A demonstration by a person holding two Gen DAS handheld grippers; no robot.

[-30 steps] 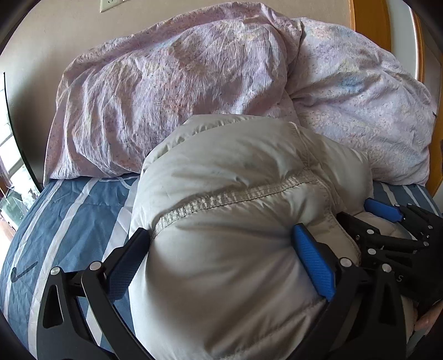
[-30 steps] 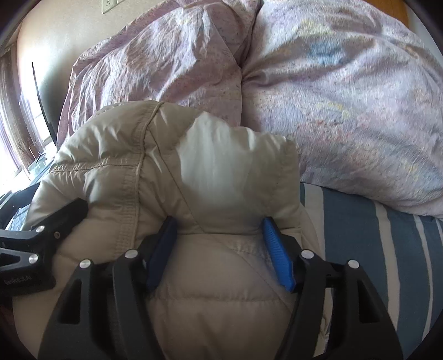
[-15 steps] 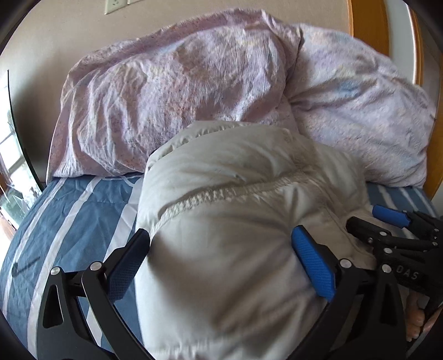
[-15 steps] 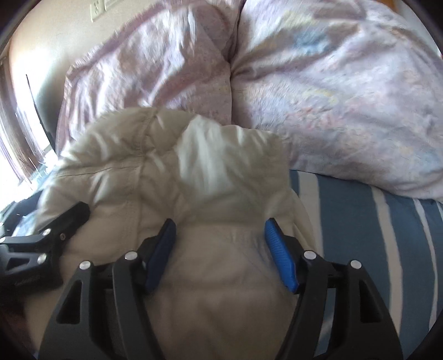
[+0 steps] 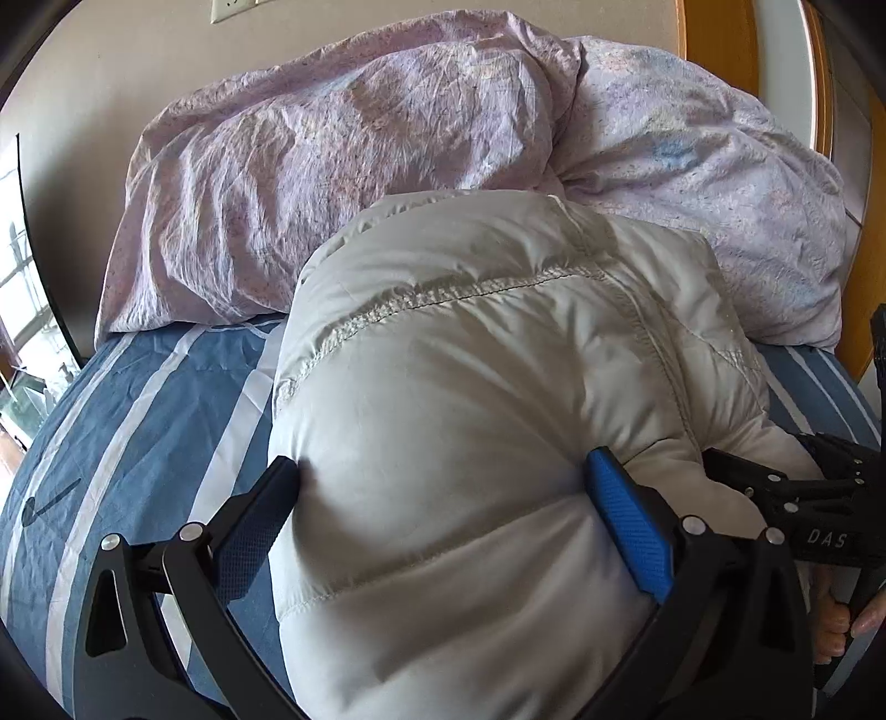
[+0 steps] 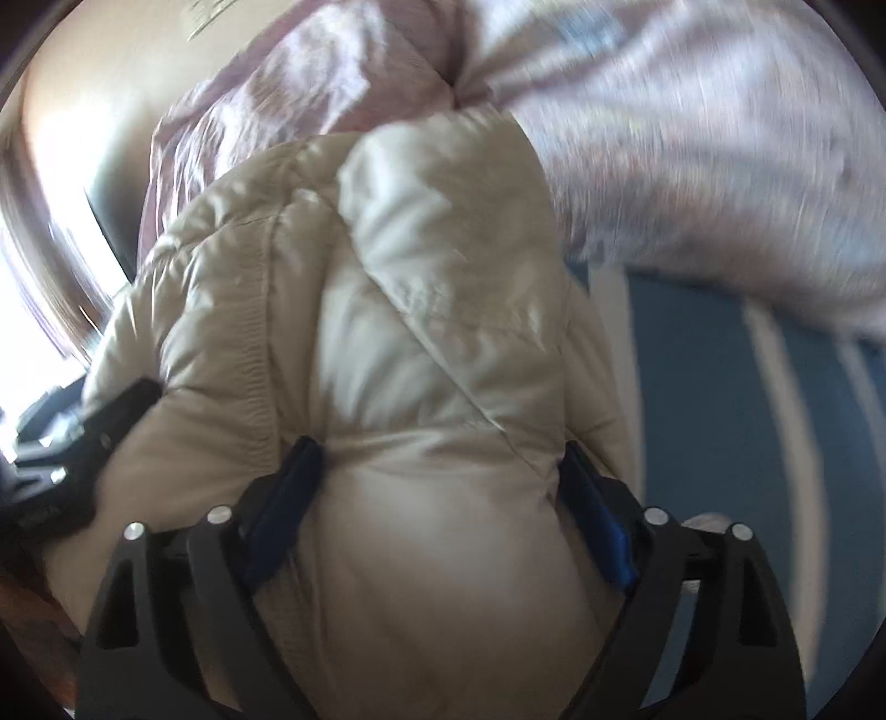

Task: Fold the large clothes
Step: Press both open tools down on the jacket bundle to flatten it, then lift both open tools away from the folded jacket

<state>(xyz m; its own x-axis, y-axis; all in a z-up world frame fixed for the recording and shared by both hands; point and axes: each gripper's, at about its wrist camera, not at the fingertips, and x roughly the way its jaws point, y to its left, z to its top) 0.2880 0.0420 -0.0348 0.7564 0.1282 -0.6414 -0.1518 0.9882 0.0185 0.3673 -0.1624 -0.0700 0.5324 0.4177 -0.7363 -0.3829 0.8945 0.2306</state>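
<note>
A puffy pale grey down jacket (image 5: 470, 343), folded into a thick bundle, lies on the bed just in front of the pillows. My left gripper (image 5: 443, 465) clamps its near end, both blue pads dug into the padding. My right gripper (image 6: 437, 448) straddles the jacket (image 6: 415, 266) from the other side. Its jaws are opening, with the fabric still bulging between the pads and touching both. The right gripper (image 5: 803, 498) shows at the right edge of the left wrist view, the left gripper (image 6: 83, 432) at the left edge of the blurred right wrist view.
Two lilac crumpled pillows (image 5: 332, 166) (image 5: 720, 194) lean against the wall behind the jacket. A blue sheet with white stripes (image 5: 138, 415) covers the bed on both sides. A wooden frame (image 5: 714, 39) stands at the back right, a bright window far left. A hand (image 5: 836, 626) grips the right handle.
The right gripper's pads have spread wider on the jacket, and its view has rolled and blurred. In the left wrist view the right gripper slid rightward and lower. The left grip is unchanged.
</note>
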